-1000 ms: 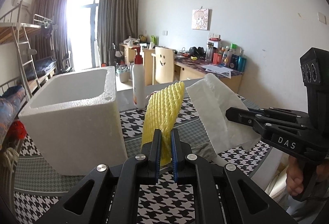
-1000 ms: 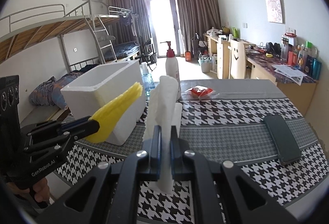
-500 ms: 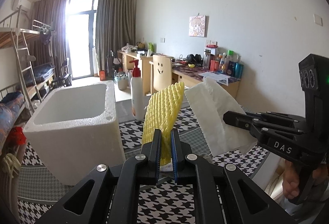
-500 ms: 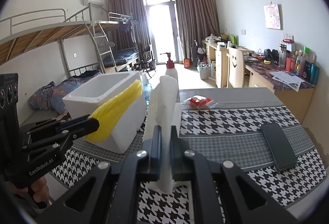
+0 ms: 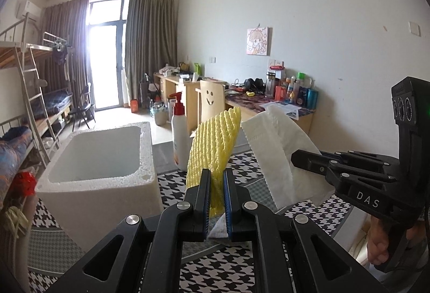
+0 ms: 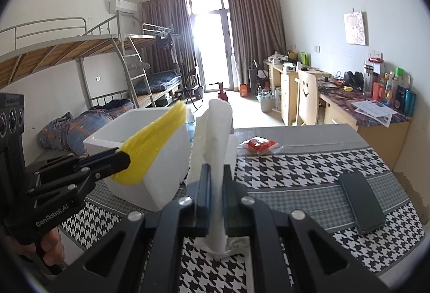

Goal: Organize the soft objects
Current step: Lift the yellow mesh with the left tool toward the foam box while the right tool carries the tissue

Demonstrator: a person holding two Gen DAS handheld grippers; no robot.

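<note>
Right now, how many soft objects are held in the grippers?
2. The yellow foam net is clamped in the left gripper; the white paper towel is clamped in the right gripper. Others may lie hidden.

dorm room: bunk beds (image 6: pixel 88 56), desks (image 6: pixel 346 110)

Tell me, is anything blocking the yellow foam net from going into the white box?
Nothing visible does. The left gripper holds the yellow foam net beside the foam box, whose open top looks empty.
</note>
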